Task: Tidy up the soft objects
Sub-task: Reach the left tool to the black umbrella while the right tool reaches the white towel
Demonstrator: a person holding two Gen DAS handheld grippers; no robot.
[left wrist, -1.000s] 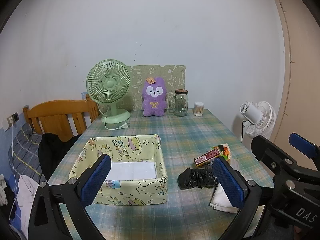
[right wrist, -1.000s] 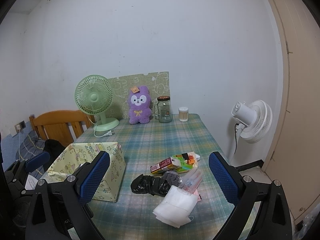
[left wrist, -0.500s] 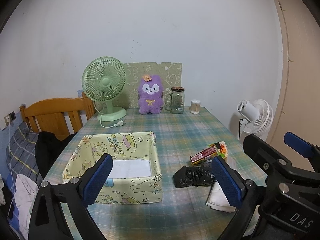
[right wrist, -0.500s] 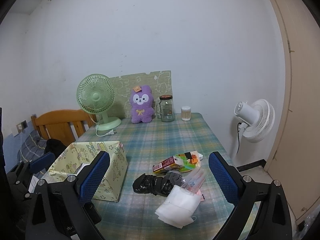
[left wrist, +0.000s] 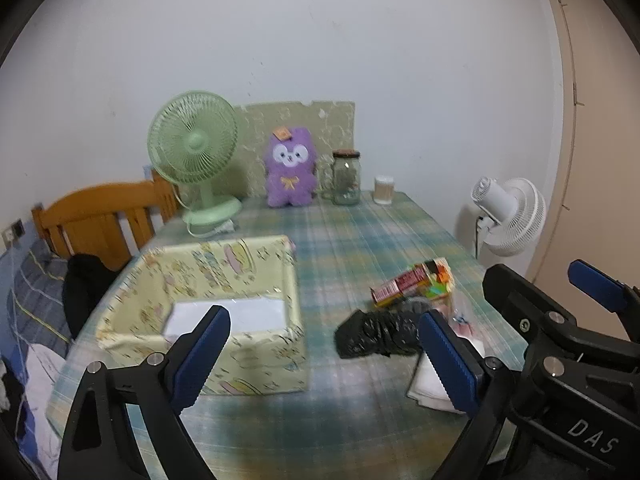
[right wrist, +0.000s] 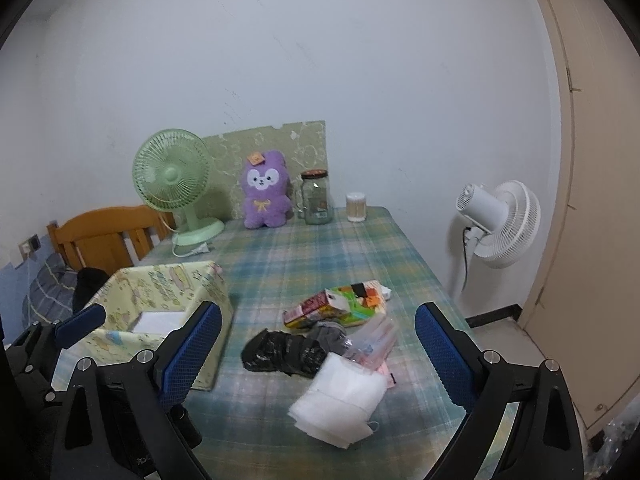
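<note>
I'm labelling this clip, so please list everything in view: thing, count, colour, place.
storage box: 1, pale yellow print, table's near left
black bag: 1, black, crumpled, right of the box
white masks: 1 stack, white, nearest in the pile
clear pouch: 1, clear, behind the masks
snack packs: a few, red and green, back of the pile
plush toy: 1, purple, far edge
desk fan: 1, green, left of the plush
glass jar: 1, clear, right of the plush
small cup: 1, white, beside the jar
standing fan: 1, white, on the floor
chair: 1, wooden, left
table: 1, plaid cloth
left hand-held gripper: blue pads, closing, nothing between
right hand-held gripper: blue pads, open
</note>
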